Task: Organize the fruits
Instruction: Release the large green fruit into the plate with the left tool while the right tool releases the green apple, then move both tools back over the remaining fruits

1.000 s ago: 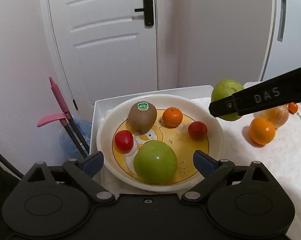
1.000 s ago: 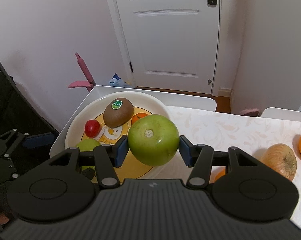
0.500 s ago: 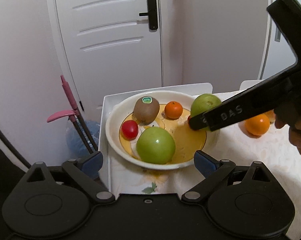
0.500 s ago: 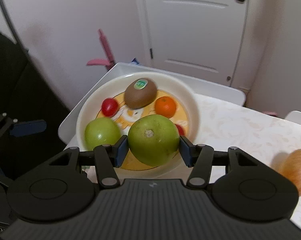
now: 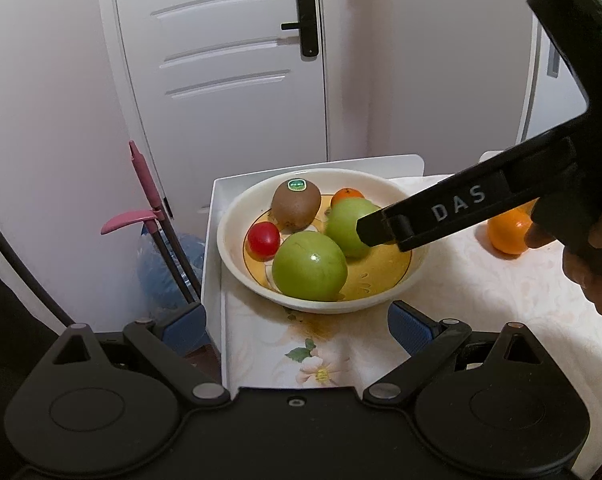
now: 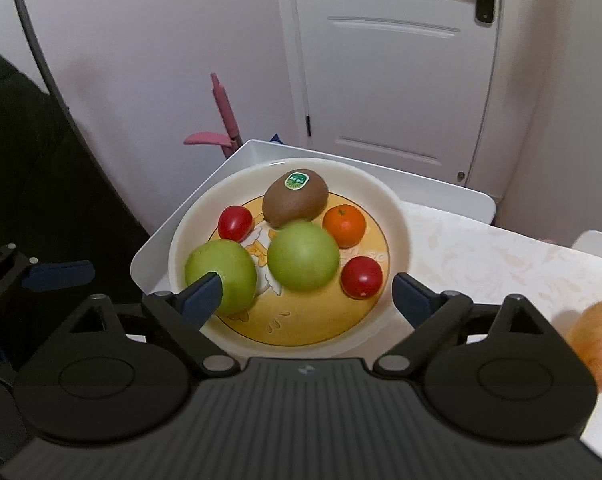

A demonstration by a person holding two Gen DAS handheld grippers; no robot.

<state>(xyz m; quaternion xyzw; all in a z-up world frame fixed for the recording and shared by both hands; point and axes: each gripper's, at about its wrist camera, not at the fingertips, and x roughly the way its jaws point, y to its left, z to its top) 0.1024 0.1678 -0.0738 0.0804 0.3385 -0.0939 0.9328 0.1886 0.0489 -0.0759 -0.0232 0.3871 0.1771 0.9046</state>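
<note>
A white plate (image 6: 397,216) with a yellow centre holds a kiwi (image 6: 295,198), a mandarin (image 6: 344,226), two red tomatoes (image 6: 235,222) (image 6: 361,277) and two green apples. One apple (image 6: 303,256) lies loose in the plate's middle, just ahead of my right gripper (image 6: 307,294). Its jaws are opening and touch nothing. The other apple (image 6: 221,276) sits behind the left fingertip. In the left wrist view my left gripper (image 5: 297,326) is open and empty, short of the plate (image 5: 229,240). The right gripper's finger (image 5: 441,216) covers part of the loose apple (image 5: 347,224).
An orange (image 5: 507,232) and a yellowish apple (image 6: 597,344) lie on the flowered tablecloth (image 5: 481,300) to the right. A hand (image 5: 593,272) holds the right gripper. The table edge drops off left of the plate, beside a pink-handled tool (image 5: 145,184).
My right gripper carried the green apple over the plate, then its jaws spread and the apple dropped among the other fruit. The left gripper drew back from the plate.
</note>
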